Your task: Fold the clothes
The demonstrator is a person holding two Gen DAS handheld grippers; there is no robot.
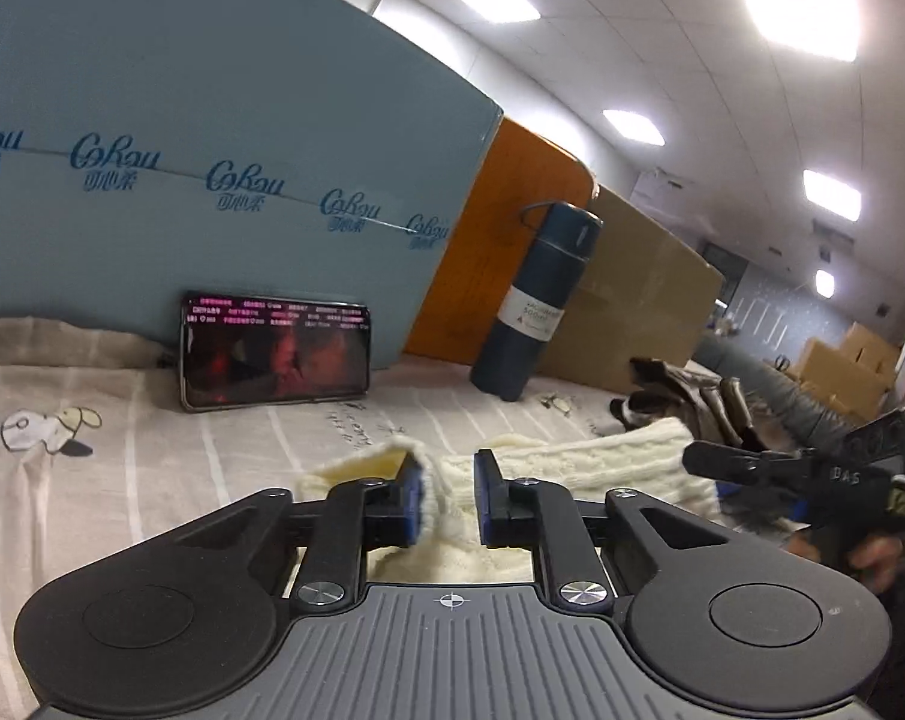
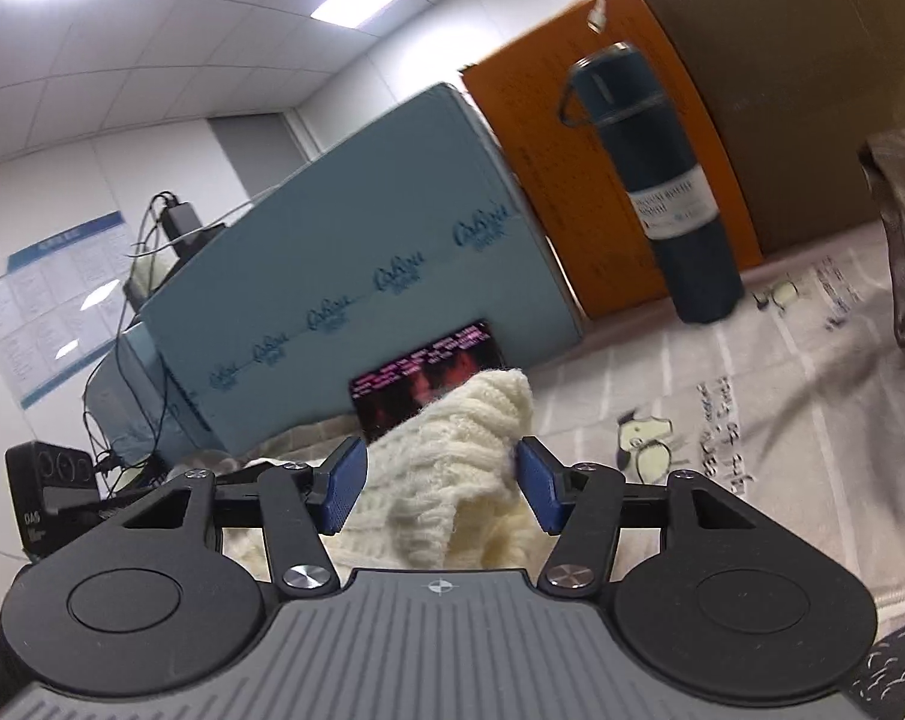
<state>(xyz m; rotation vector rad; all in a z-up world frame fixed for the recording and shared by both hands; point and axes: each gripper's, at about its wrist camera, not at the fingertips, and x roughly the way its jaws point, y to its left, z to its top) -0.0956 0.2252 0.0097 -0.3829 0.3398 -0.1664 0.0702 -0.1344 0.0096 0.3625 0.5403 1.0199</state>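
Observation:
A cream cable-knit sweater (image 1: 602, 468) lies on the striped bed sheet (image 1: 152, 480). My left gripper (image 1: 448, 498) is open, its blue pads (image 1: 413, 501) on either side of a raised fold of the sweater, which sits against the left pad. My right gripper (image 2: 440, 483) is open wide, with a bunched-up part of the sweater (image 2: 452, 450) between its pads (image 2: 344, 483), touching both lightly. The right gripper also shows in the left wrist view (image 1: 812, 474), at the sweater's right end.
A phone (image 1: 275, 351) with a lit screen leans on a light blue box (image 1: 212, 150). A dark blue flask (image 1: 536, 300) stands before an orange box (image 1: 512, 228) and a brown carton (image 1: 632, 300). A brown-striped garment (image 1: 692, 402) lies at the right.

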